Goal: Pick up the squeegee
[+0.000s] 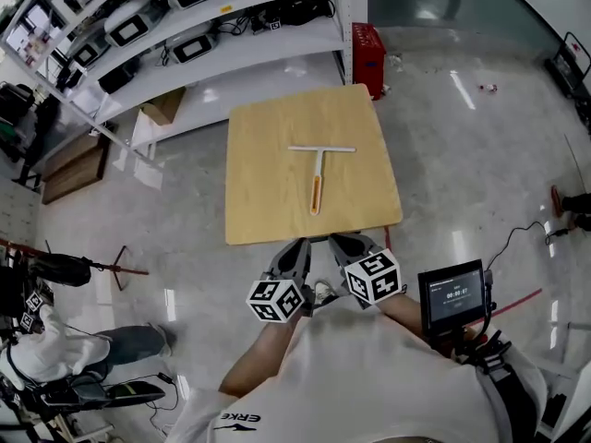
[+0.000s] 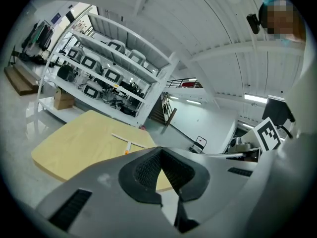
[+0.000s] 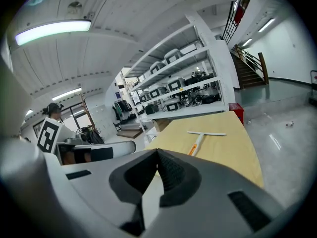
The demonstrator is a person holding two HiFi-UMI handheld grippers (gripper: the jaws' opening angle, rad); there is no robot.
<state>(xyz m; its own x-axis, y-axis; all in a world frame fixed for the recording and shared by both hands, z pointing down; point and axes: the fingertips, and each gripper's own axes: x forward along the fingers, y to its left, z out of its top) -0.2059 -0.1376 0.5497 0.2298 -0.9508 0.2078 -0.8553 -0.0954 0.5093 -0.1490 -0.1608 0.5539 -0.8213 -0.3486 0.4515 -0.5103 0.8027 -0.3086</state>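
A glossy pale grey floor [image 1: 480, 155] fills most of the head view. Along its far left side runs a long white metal shelving rack [image 1: 231, 35] loaded with white-cased machines and black cables; any labels on them are too small to read. A brown cardboard box [image 1: 163, 106] sits on the lowest shelf, and a red plastic crate [image 1: 367, 49] stands on the floor at the rack's right end.

In front of the rack stands a square light-wood table [image 1: 268, 183]. The person at its near edge wears a white T-shirt [image 1: 369, 377] with "ERKE" printed in black beside a small swoosh logo. At the person's right is a small black screen [image 1: 452, 295] showing digits too fine to read.

The left gripper [image 1: 297, 244], grey with a cube of black-and-white square markers, hangs just off the table's near edge. Its own view shows the ribbed black pads pressed tip to tip with nothing between them. The right gripper [image 1: 343, 240], a matching one, is close beside it. Its pads also meet at the tip and it holds nothing.

The white T-shaped squeegee [image 1: 319, 169] lies flat near the middle of the table. Its blade runs crosswise on the far side and its orange-ended handle points towards the person. It is well apart from both grippers.
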